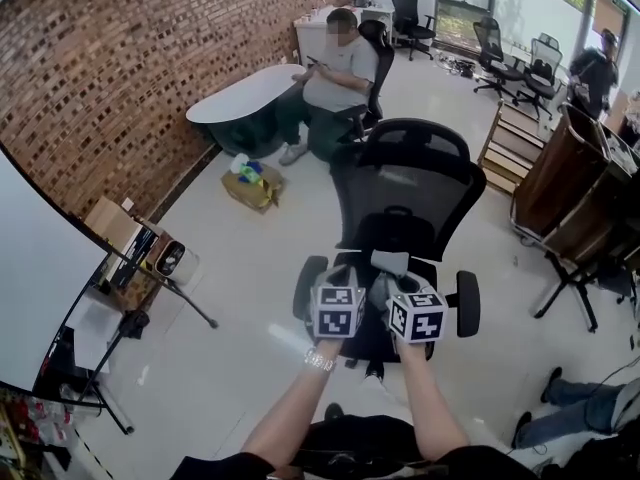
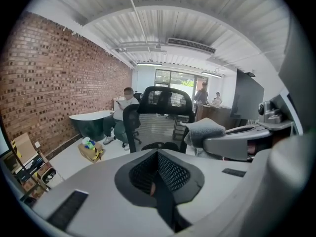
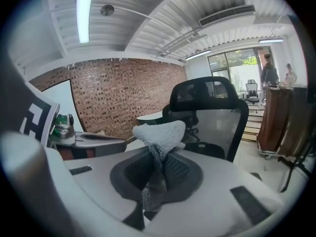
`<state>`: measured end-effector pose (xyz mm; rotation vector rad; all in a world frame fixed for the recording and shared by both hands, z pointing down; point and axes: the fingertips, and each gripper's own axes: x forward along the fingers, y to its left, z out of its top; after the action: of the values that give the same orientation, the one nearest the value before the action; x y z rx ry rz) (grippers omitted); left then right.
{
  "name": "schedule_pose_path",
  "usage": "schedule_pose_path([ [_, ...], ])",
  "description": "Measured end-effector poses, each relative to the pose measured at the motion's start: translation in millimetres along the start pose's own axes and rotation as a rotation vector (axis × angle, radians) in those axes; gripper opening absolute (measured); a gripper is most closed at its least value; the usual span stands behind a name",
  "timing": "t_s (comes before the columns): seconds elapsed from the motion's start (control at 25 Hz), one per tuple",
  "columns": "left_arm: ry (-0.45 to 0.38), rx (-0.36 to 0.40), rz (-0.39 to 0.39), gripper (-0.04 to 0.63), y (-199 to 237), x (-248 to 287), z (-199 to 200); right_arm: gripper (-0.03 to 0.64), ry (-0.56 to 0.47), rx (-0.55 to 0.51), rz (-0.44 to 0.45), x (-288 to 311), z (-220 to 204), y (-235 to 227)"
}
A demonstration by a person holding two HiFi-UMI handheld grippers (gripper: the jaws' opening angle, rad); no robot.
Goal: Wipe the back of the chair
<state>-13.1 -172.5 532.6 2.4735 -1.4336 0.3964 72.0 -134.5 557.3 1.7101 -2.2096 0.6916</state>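
A black mesh office chair (image 1: 405, 193) stands just ahead of me with the back of its backrest toward me; it also shows in the left gripper view (image 2: 163, 115) and the right gripper view (image 3: 217, 110). My right gripper (image 1: 393, 280) is shut on a bunched grey cloth (image 1: 390, 262), which sticks up out of the jaws (image 3: 159, 132) a short way before the backrest without touching it. Beside it, my left gripper (image 1: 341, 276) is shut with nothing in its jaws (image 2: 158, 174). The cloth (image 2: 202, 130) is also seen from the left gripper.
A person (image 1: 335, 68) sits on another chair by a white table (image 1: 240, 93) at the brick wall. A cardboard box (image 1: 250, 186) lies on the floor to the left, with a tripod stand (image 1: 150, 303) nearer. A wooden cart (image 1: 560, 183) stands at the right.
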Motion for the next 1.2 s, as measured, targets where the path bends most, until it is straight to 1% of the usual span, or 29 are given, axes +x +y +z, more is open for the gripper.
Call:
schedule_pose_path([
  [0.12,0.002,0.002,-0.029,0.005,-5,-33,-12,0.028,0.01,0.006,-0.018,-24,-24,24],
  [0.24,0.014,0.005,-0.055,0.003,-4,-58,-19,0.028,0.034,-0.001,-0.033,-38,-38,48],
  [0.4,0.018,0.005,-0.082,0.005,-15,-76,-22,0.028,0.064,-0.004,-0.032,-52,-51,56],
  [0.56,-0.008,0.01,-0.078,0.003,-16,-81,-6,0.026,0.059,-0.025,-0.023,-55,-41,56],
  [0.76,-0.032,0.02,-0.066,0.003,-19,-86,11,0.026,0.035,-0.062,0.018,-60,-24,67],
  [0.88,-0.051,0.025,-0.063,0.005,-24,-89,20,0.026,0.024,-0.065,0.031,-64,-19,68],
  [1.04,-0.055,0.015,-0.064,0.003,-30,-91,22,0.025,0.018,-0.062,0.011,-71,-17,58],
  [1.2,-0.049,0.018,-0.067,0.004,-33,-90,20,0.025,0.015,-0.066,0.025,-75,-15,60],
])
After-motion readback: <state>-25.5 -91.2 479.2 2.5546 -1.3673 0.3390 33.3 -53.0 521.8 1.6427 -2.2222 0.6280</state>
